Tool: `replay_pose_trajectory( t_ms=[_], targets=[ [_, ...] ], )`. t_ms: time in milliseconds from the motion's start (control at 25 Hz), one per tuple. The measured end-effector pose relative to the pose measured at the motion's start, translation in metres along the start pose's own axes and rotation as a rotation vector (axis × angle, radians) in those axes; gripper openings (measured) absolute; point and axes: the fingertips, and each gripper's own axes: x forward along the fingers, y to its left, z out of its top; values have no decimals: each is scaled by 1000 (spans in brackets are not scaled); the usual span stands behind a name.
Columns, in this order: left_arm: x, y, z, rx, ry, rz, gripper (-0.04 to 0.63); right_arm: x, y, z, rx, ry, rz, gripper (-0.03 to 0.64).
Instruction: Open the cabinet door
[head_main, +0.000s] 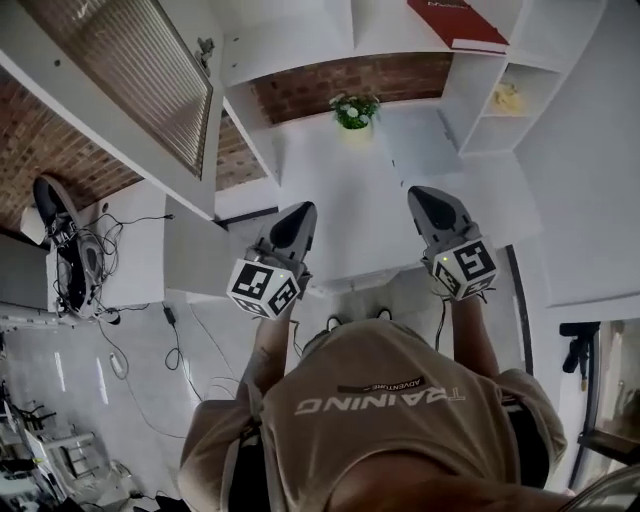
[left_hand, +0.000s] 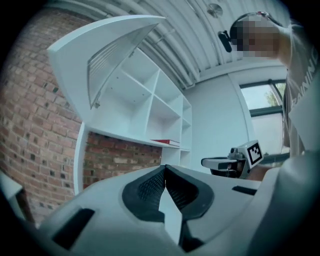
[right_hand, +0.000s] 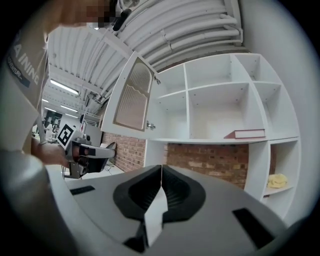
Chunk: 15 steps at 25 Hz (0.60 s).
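Fingers (left_hand: 148, 186) of L gripper (head_main: 296, 218) and R gripper (head_main: 432, 200) were pressed together, nothing held. Cabinet door (right_hand: 132, 94) stood swung wide at shelf unit's (right_hand: 186, 100) upper-left corner (neither gripper touching it). Task looked done, nothing left afaict.

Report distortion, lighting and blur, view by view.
Head view: sharp, soft even light, straight edges of the white shelf unit splay outward. Left gripper view: fisheye with black corners, the white ribbed-glass cabinet door curves. Right gripper view: same fisheye, shelves bow, bright ceiling strip lights at left.
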Motion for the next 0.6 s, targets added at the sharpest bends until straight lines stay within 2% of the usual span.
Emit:
replay_pose_trajectory(
  t_ms=[80, 120, 280, 480, 600],
  targets=[
    [1, 0, 9, 109, 19, 28, 8, 5, -2, 5, -32, -11, 10, 15],
    [0, 0, 14, 138, 22, 38, 8, 8, -3, 9, -41, -21, 9, 14],
    [-1, 7, 38, 127, -45, 79, 8, 19, -6, 31, -30, -90, 36, 14],
    [-17, 21, 66, 118, -166, 242, 8, 33, 14, 50, -113, -112, 93, 14],
    [-23, 20, 79, 134, -184, 245, 8, 34, 24, 59, -156, -123, 98, 14]
  ],
)
